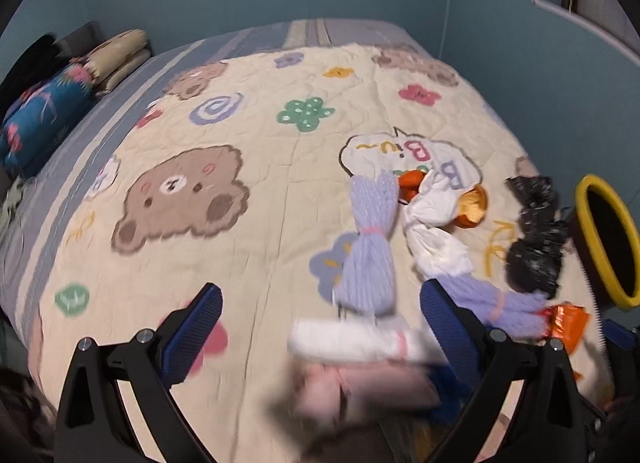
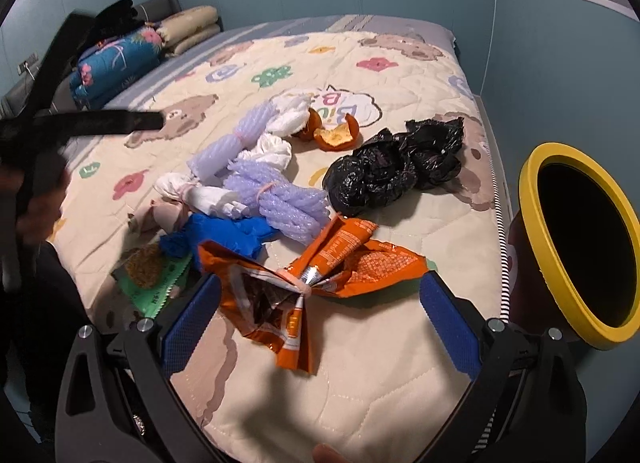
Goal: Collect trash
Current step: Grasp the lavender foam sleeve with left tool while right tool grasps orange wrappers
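Trash lies on a cream bear quilt [image 2: 400,75]: an orange foil wrapper [image 2: 316,283], a blue glove [image 2: 224,237], lilac foam nets [image 2: 280,203], white tied bags [image 2: 208,195], orange peel [image 2: 336,137], a black plastic bag [image 2: 392,171] and a green snack packet [image 2: 152,275]. My right gripper [image 2: 320,327] is open, jaws on either side of the orange wrapper. My left gripper [image 1: 320,331] is open above a blurred white bundle [image 1: 360,341] and a pink one [image 1: 360,391]. A lilac net [image 1: 372,239] lies ahead. A yellow-rimmed bin [image 2: 560,243] stands beside the bed, right; it also shows in the left wrist view [image 1: 600,239].
Folded blankets [image 2: 120,59] and a pillow [image 2: 192,29] sit at the headboard, far left. Blue walls close the far and right sides. The left gripper's dark arm [image 2: 80,123] shows in the right wrist view at left. The bed edge [image 2: 500,243] runs next to the bin.
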`<state>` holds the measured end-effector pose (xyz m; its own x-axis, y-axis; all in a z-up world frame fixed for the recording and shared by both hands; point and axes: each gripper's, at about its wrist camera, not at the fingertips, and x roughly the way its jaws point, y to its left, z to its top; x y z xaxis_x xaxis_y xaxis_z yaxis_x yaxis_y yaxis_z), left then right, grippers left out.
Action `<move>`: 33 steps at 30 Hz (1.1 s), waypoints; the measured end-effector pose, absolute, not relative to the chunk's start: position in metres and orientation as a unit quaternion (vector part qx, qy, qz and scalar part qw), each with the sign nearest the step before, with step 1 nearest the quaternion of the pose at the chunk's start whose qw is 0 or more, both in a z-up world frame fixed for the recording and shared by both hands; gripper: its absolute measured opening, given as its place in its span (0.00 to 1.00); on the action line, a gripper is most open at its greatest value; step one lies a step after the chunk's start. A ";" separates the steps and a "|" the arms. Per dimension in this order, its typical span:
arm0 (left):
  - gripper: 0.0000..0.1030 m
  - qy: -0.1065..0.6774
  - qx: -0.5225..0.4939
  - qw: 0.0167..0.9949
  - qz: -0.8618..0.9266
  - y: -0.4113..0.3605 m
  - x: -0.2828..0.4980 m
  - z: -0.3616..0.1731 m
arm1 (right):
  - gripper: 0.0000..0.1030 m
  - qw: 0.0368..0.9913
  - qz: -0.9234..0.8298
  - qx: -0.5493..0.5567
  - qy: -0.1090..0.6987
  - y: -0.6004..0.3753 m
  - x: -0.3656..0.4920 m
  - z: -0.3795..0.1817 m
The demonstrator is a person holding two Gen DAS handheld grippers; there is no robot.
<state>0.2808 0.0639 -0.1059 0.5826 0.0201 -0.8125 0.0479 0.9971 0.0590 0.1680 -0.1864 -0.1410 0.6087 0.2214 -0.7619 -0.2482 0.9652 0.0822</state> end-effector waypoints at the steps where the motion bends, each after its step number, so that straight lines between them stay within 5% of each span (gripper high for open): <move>1: 0.93 0.465 0.042 0.885 -0.006 0.063 0.293 -0.112 | 0.92 0.895 0.130 -0.018 0.427 -0.186 0.171 -0.143; 19: 0.93 0.551 -0.001 0.834 -0.023 0.057 0.387 -0.188 | 0.92 0.860 0.152 -0.040 0.485 -0.165 0.205 -0.179; 33: 0.70 0.553 -0.023 0.831 -0.061 0.045 0.390 -0.211 | 0.86 0.853 0.175 -0.018 0.492 -0.169 0.210 -0.190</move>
